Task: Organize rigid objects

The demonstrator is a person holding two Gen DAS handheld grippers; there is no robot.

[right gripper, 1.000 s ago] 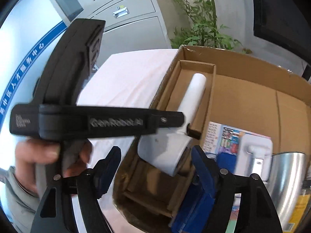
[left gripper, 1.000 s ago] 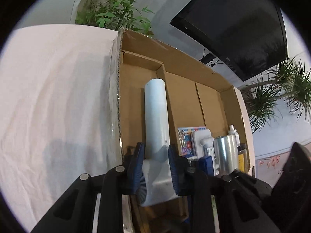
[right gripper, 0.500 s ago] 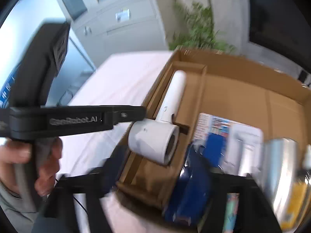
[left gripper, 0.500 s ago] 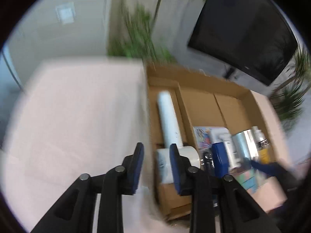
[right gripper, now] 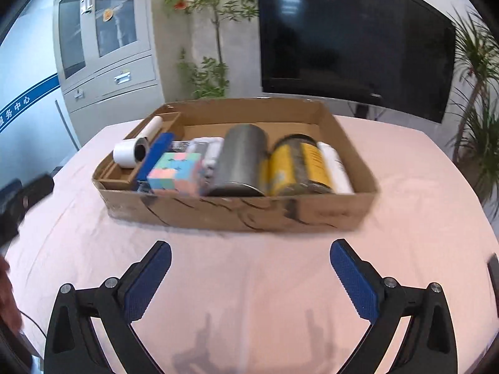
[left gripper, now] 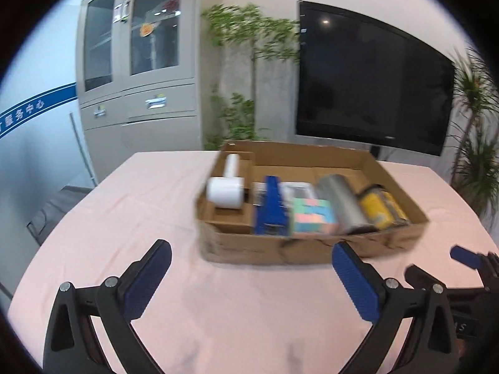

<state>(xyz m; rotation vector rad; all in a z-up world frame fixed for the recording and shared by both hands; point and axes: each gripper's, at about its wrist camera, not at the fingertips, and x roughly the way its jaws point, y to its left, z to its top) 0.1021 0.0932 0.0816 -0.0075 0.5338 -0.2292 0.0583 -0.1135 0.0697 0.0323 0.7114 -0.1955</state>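
Packed in a row across the near half of a shallow brown cardboard box [right gripper: 237, 215]: white lint roller [right gripper: 129, 153] lying in the narrow left compartment, handle pointing to the far wall; just beside it a blue rectangular block [right gripper: 155, 158]; then a pastel-coloured puzzle cube [right gripper: 175, 173], a white plastic item [right gripper: 209, 152] partly hidden behind it, a dull silver metal cylinder [right gripper: 241, 160] on its side, a yellow-labelled dark jar [right gripper: 296, 165] on its side, and a white bottle [right gripper: 336, 168] against the right wall. Far half of the box bare cardboard. Box resting on a pale pink tablecloth [right gripper: 249, 280].

Left gripper [left gripper: 252, 277] released, blue pads spread wide, nothing between, above the cloth short of the box. Right gripper [right gripper: 249, 275] likewise spread wide and holding nothing.

Behind: black wall screen [right gripper: 352, 37], grey cabinet [left gripper: 137, 71], leafy plants [right gripper: 209, 31].
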